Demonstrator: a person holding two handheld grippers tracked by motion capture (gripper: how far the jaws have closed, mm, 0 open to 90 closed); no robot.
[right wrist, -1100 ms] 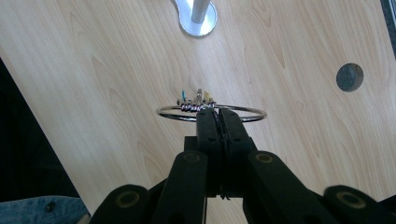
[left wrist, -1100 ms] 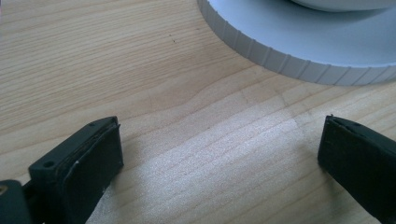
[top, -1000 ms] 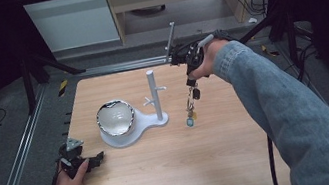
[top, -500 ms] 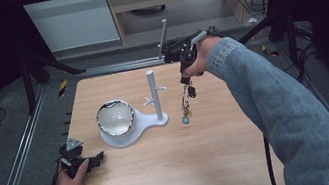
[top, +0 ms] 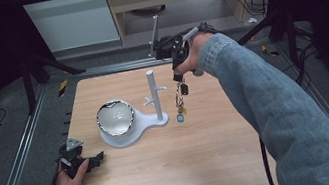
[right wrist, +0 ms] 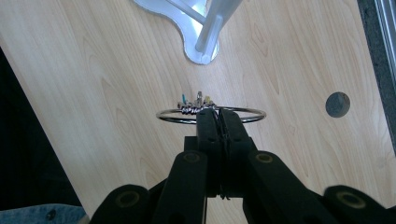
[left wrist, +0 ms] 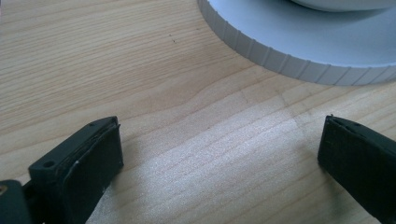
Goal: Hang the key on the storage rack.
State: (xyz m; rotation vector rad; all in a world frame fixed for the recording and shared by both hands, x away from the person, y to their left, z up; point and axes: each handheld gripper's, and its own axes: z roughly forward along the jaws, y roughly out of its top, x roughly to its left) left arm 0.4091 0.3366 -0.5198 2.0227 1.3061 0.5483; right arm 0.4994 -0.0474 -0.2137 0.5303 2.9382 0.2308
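Thin silver metal key ring (right wrist: 211, 115), pinched by the shut jaws of the right hand-held gripper (right wrist: 219, 116) and hanging above the pale wood-grain surface (top: 166, 173), just beside the white plastic peg stand (top: 154, 94). The small keys and charms (top: 180, 101) dangling below are too small to identify. A glossy round bowl (top: 115, 118) sits on the stand's ribbed-edged base, cut off in the left gripper view. The left hand-held gripper (left wrist: 219, 154) rests wide, holding nothing.
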